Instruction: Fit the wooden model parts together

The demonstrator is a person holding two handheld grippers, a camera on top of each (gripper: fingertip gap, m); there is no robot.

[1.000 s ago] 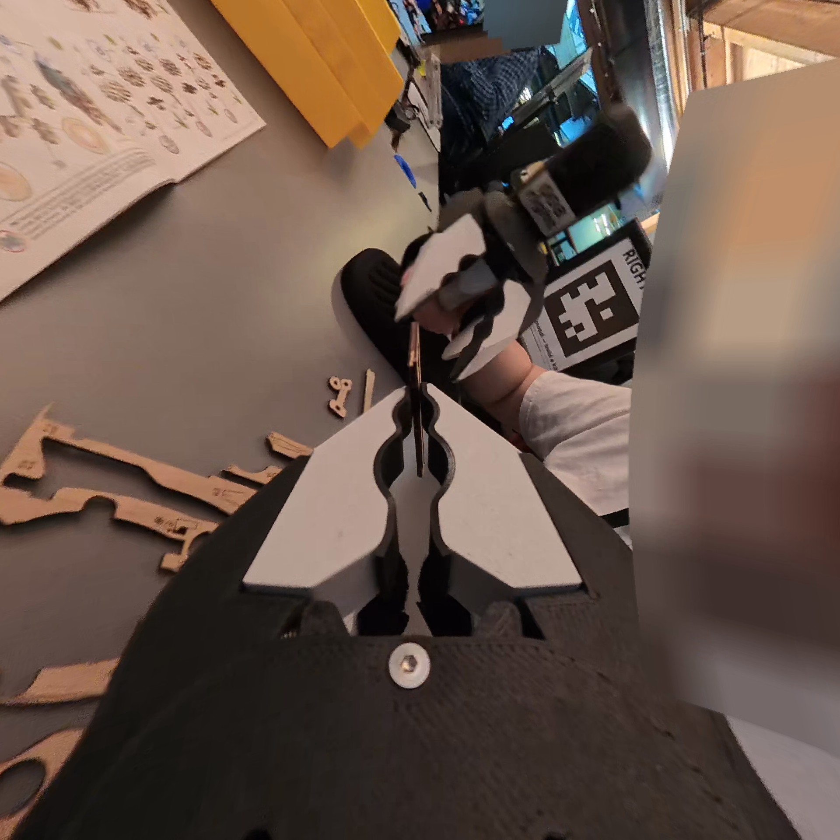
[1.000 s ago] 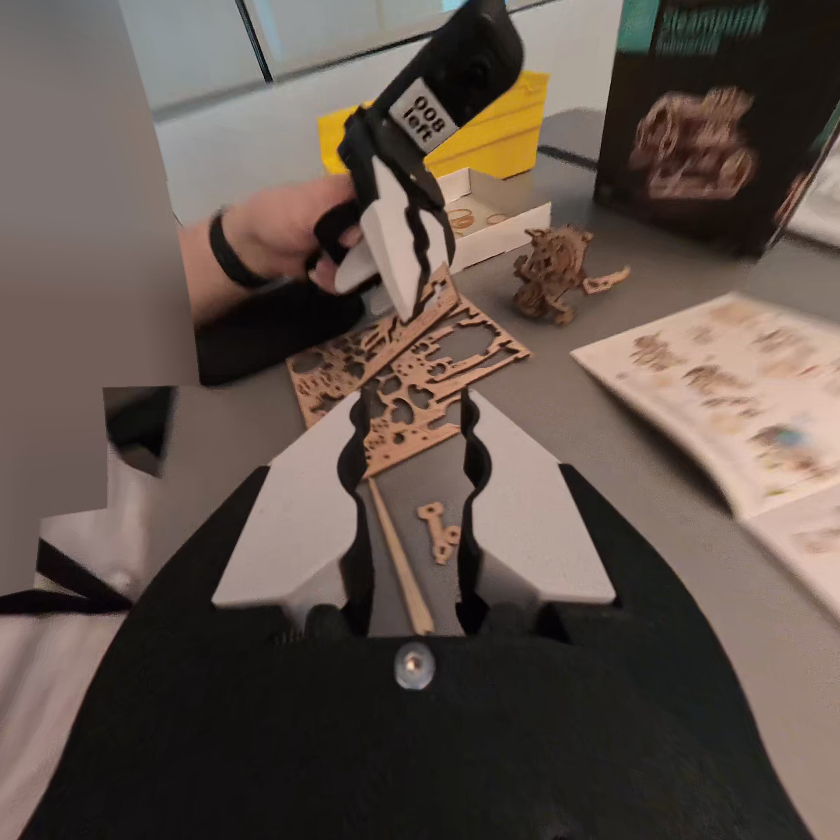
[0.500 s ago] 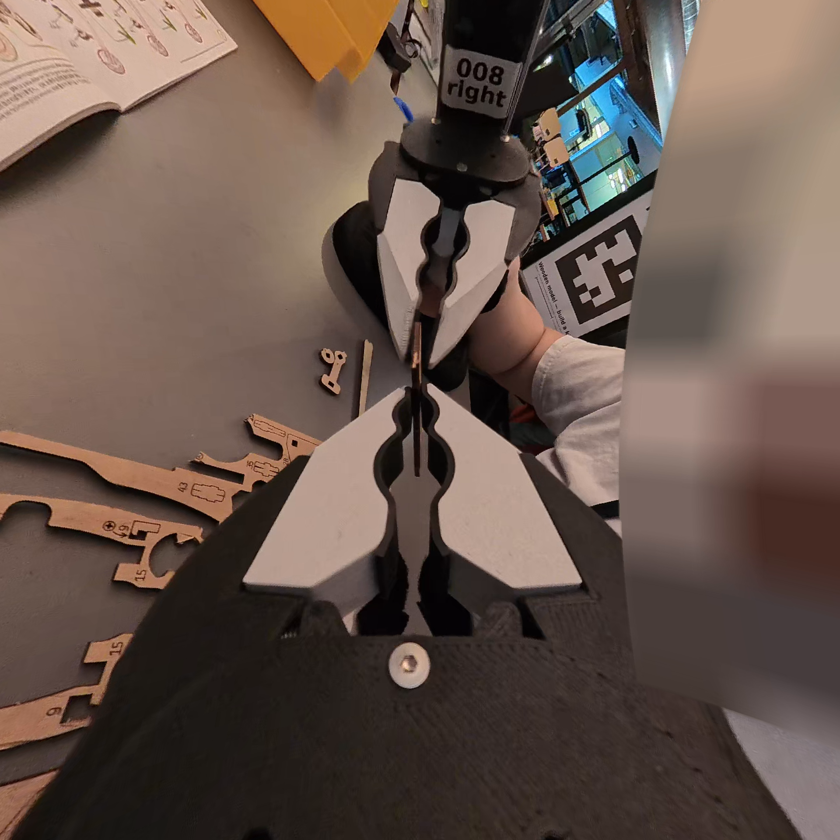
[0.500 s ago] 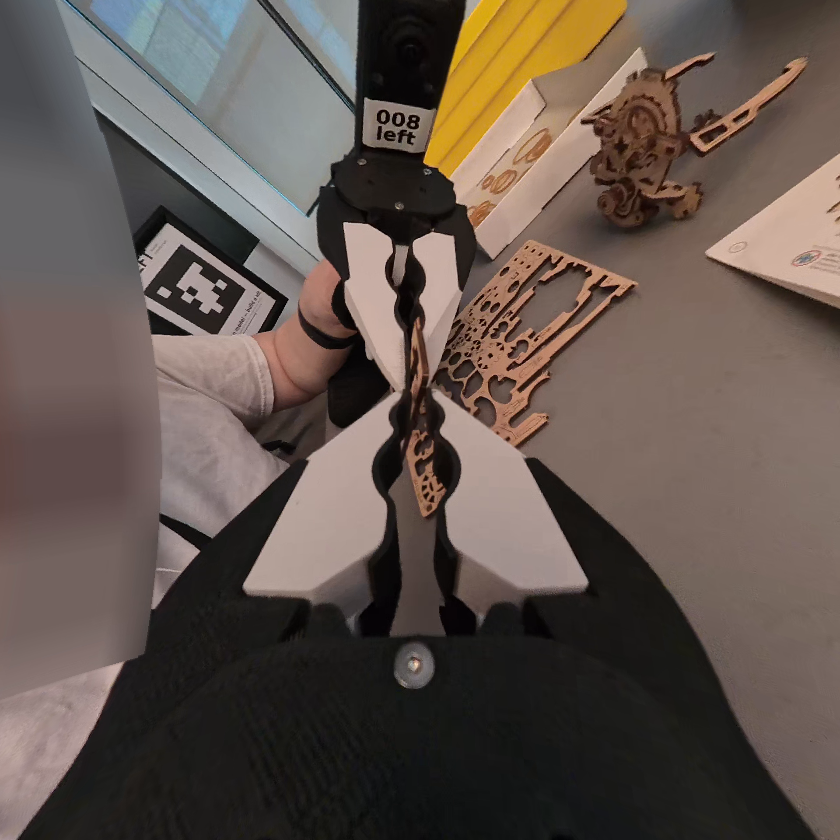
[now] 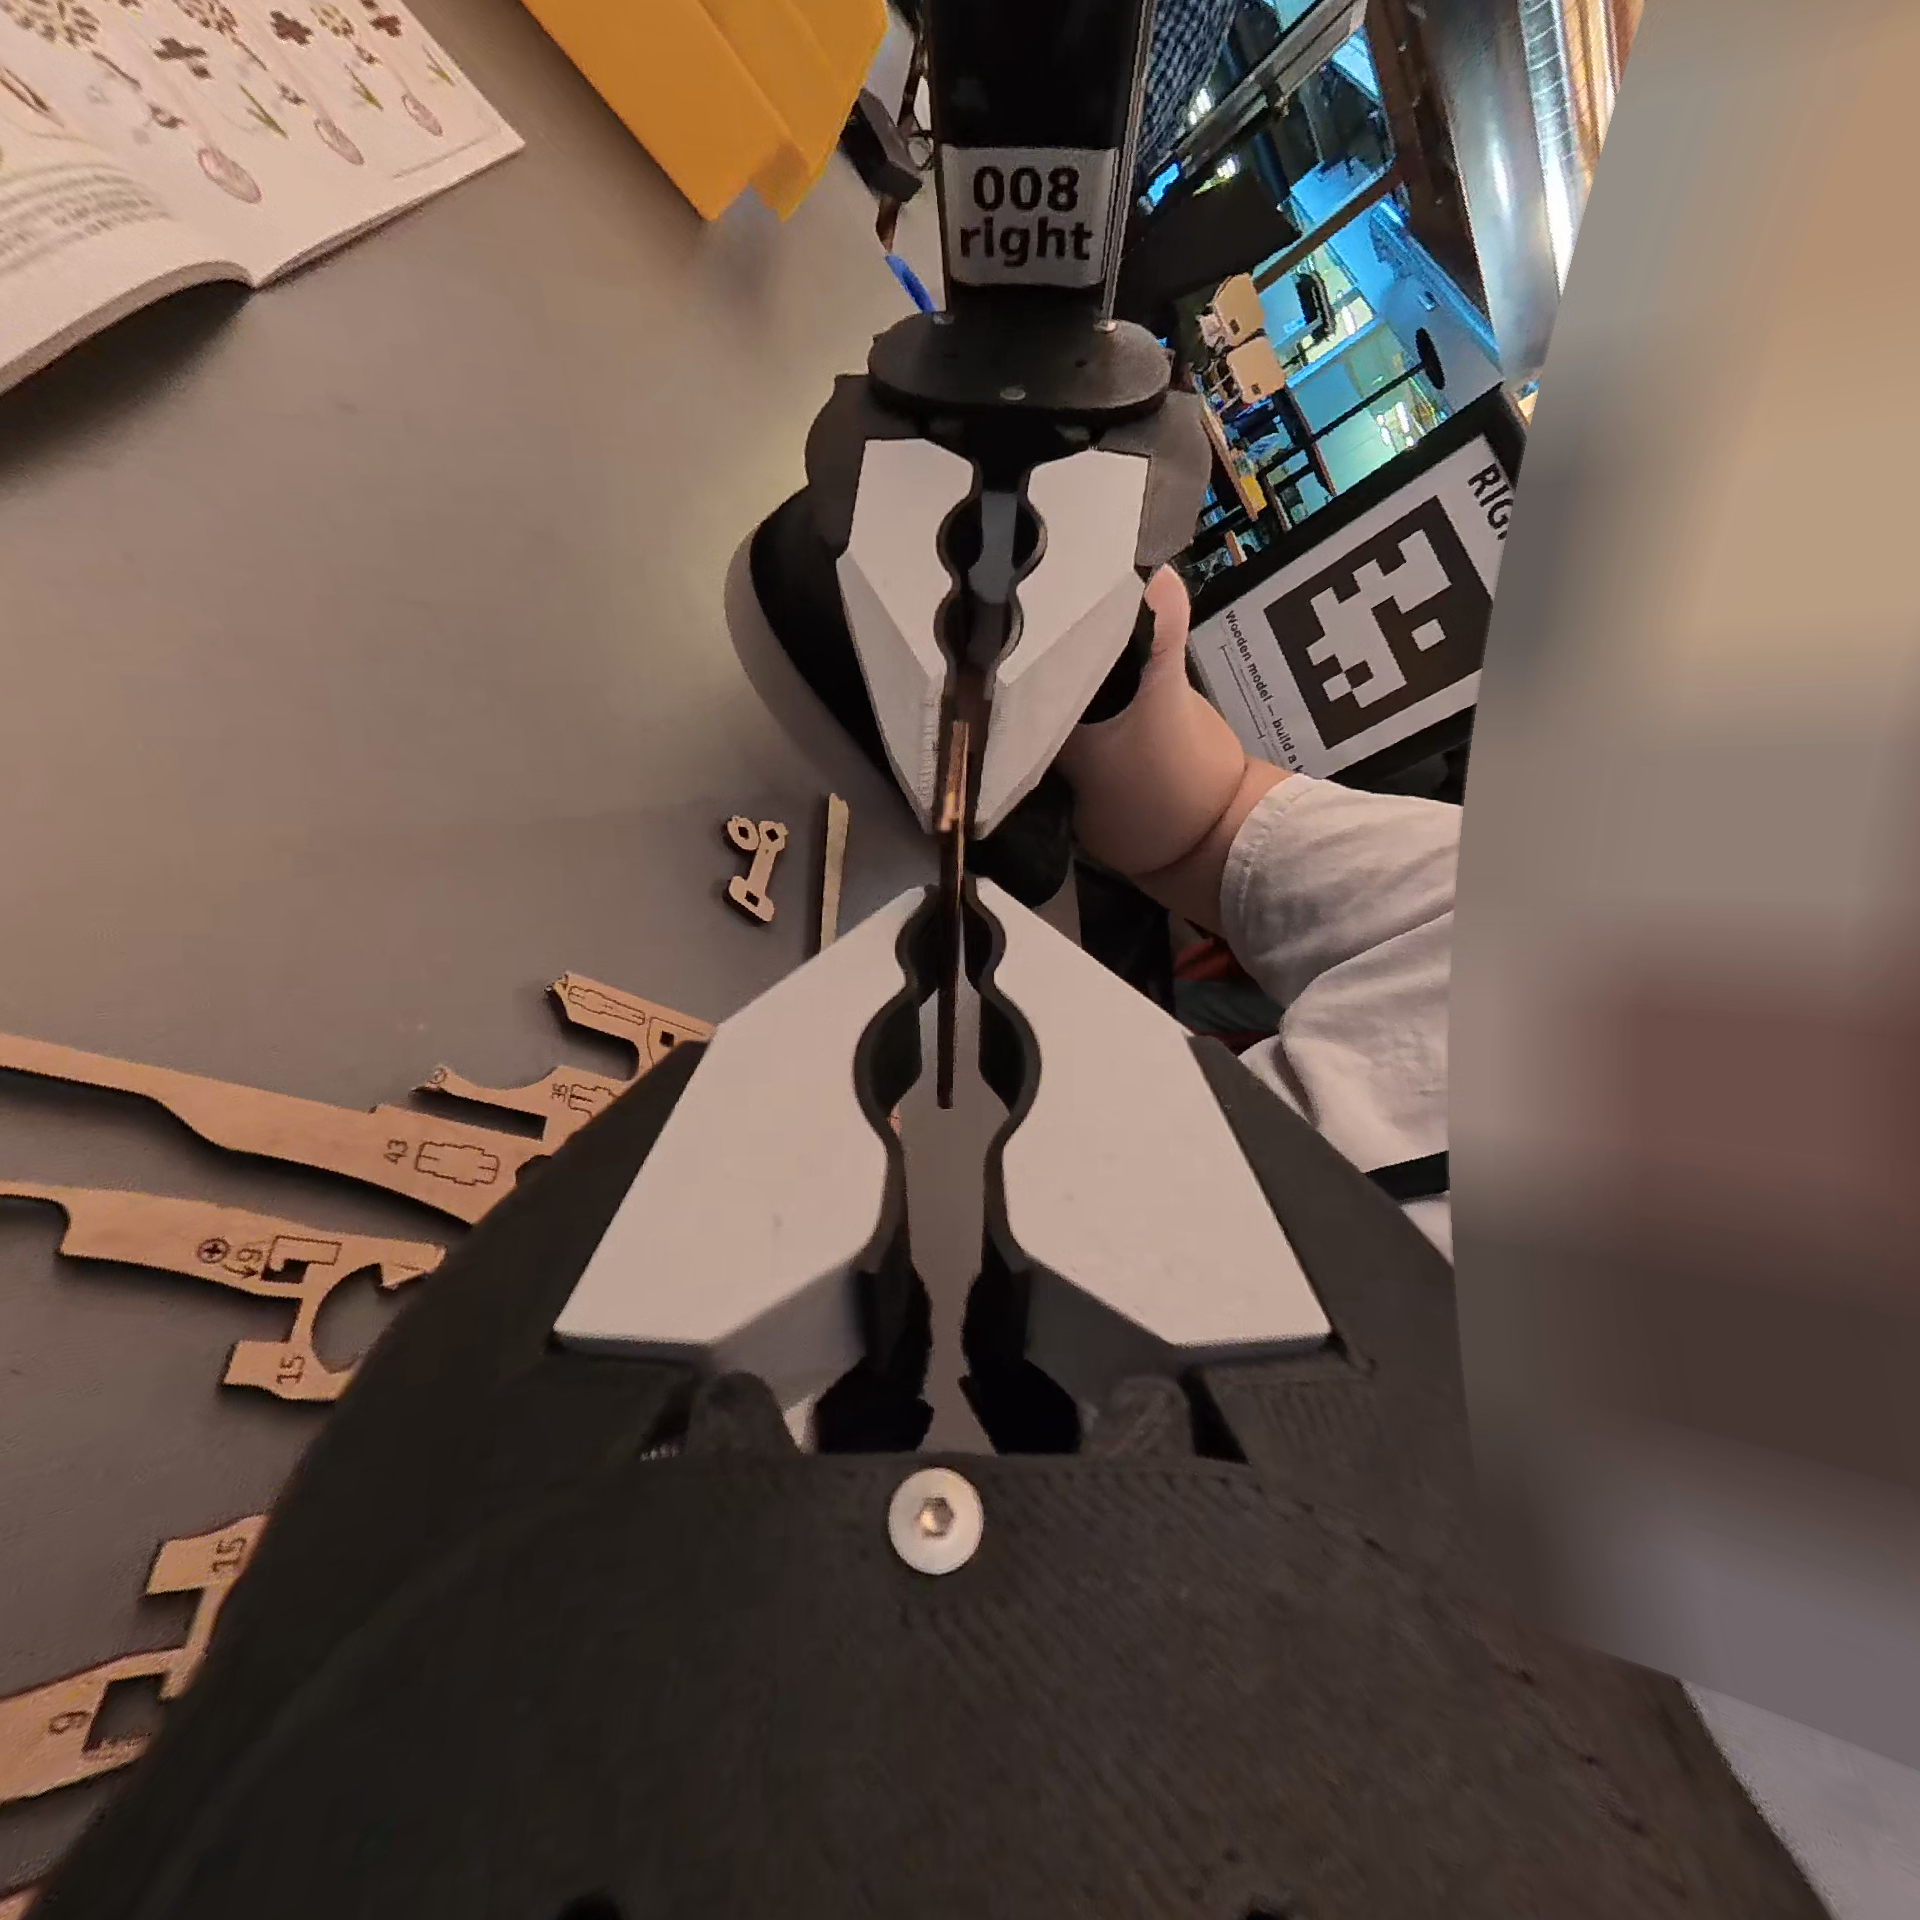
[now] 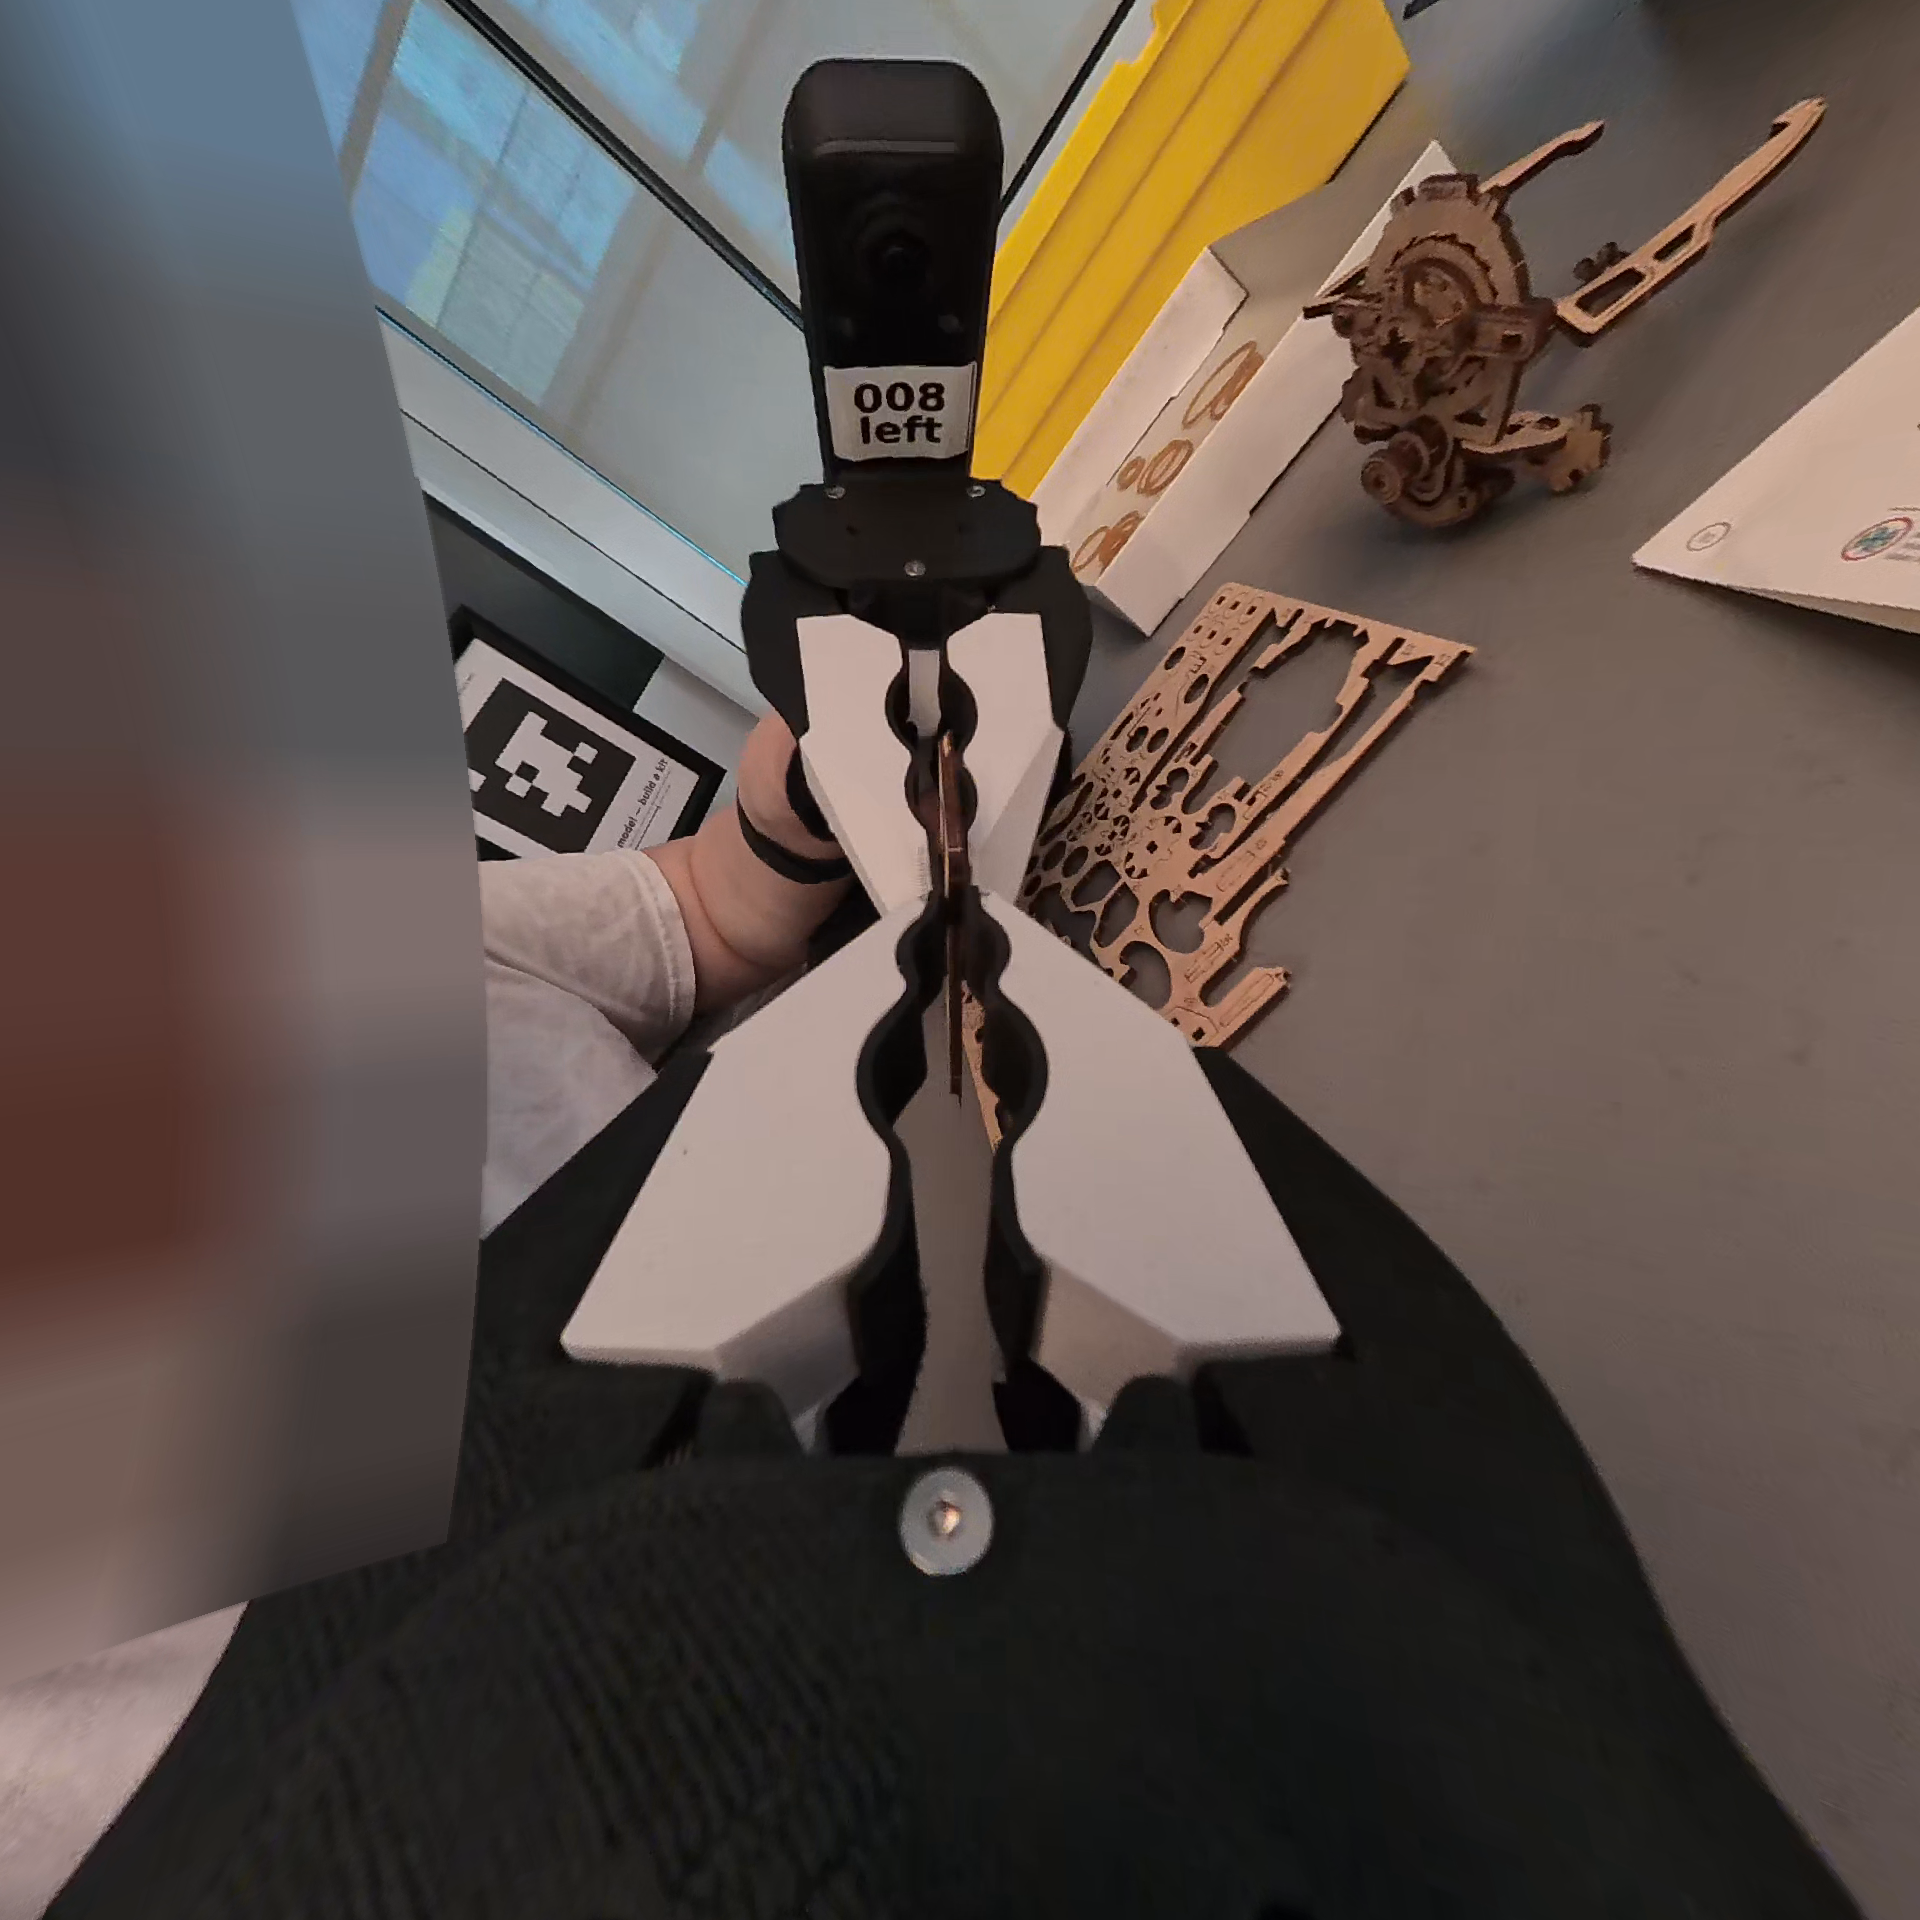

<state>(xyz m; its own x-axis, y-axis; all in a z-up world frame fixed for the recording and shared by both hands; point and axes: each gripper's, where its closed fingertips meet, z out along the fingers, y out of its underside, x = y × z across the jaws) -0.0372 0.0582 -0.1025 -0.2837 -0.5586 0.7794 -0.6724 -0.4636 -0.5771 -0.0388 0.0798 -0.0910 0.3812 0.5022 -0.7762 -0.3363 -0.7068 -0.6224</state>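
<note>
A thin flat wooden part (image 5: 945,997) is seen edge-on, held in the air between both grippers. My left gripper (image 5: 948,906) is shut on its near end. My right gripper (image 5: 952,823) faces it tip to tip and is shut on the far end. In the right wrist view the right gripper (image 6: 951,912) clamps the perforated wooden part (image 6: 968,1039), and the left gripper (image 6: 941,881) grips it from the opposite side. I cannot tell whether this is one part or two joined parts.
On the grey table lie a punched-out wooden sheet (image 6: 1247,831), leftover sheet strips (image 5: 260,1132), a small key-shaped part (image 5: 756,868) and a thin stick (image 5: 831,862). An assembled wooden model (image 6: 1444,343), a white box (image 6: 1174,416), a yellow bin (image 6: 1174,208) and an open booklet (image 5: 208,135) stand farther off. My left and right fingertips are right by each other.
The right gripper was open over the table a second ago. It swung up to face the left gripper and shut on the wooden part. Both now hold steady, slightly closer.
</note>
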